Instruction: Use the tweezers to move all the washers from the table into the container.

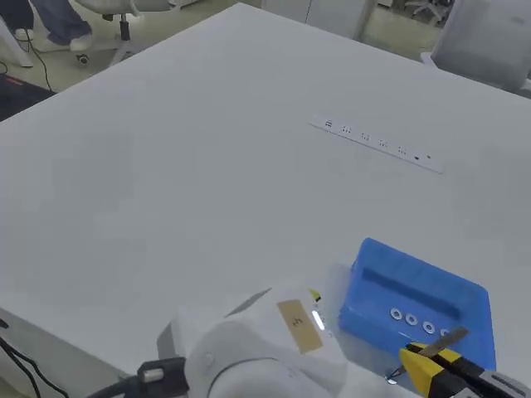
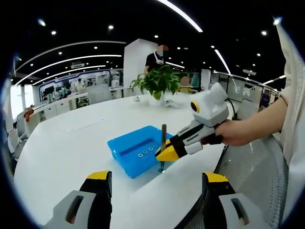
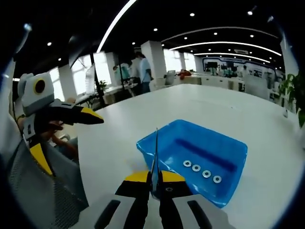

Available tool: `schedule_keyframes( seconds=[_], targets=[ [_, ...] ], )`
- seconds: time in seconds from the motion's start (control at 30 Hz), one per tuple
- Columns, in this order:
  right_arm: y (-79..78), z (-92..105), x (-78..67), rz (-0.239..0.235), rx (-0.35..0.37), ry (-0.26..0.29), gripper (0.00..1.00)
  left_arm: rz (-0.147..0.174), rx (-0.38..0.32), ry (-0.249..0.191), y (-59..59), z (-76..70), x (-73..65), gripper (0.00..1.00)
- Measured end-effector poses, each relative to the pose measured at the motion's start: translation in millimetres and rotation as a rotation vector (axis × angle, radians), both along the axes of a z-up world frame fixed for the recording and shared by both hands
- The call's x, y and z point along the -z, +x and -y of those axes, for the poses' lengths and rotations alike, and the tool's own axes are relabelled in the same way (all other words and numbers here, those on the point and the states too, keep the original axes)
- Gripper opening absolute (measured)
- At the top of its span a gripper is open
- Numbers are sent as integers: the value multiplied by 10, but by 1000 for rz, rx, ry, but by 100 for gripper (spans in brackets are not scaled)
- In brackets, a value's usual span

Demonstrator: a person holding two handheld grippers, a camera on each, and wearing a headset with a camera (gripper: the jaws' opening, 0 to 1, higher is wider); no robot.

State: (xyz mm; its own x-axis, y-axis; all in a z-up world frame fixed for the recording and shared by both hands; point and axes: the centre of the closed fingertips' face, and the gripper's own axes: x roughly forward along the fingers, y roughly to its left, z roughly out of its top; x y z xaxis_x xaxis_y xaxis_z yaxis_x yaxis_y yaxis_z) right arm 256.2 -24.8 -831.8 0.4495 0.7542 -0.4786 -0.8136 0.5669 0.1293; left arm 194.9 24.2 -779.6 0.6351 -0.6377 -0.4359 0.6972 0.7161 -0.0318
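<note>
Clamping upright tweezers (image 3: 156, 157), right tongs (image 3: 155, 179) beside container (image 3: 209, 143) with four washers (image 3: 202, 170); left gripper view: left tongs (image 2: 157, 176) wide.

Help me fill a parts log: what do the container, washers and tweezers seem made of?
Container: probably moulded plastic, glossy blue, slightly see-through at the walls. Washers: likely metal, small pale silvery rings. Tweezers: apparently steel, thin dull grey blades.

left gripper (image 2: 157, 177) fingers spread wide apart, yellow tips forward, right gripper (image 3: 155, 183) fingers pressed together on tweezers (image 3: 156, 152), gripper tilted downward, person's right hand (image 2: 233, 132) wrapped round its handle, forearm running back to a pale sleeve (image 2: 291, 105), the two grippers near each other
</note>
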Motion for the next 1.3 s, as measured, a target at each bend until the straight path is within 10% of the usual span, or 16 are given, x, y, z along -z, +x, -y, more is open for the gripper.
schedule_keyframes(
  seconds=[1.3],
  targets=[
    [-195,-100,-11,-56,-19,75,4,1,5,0,-4,7,-6,79]
  ],
)
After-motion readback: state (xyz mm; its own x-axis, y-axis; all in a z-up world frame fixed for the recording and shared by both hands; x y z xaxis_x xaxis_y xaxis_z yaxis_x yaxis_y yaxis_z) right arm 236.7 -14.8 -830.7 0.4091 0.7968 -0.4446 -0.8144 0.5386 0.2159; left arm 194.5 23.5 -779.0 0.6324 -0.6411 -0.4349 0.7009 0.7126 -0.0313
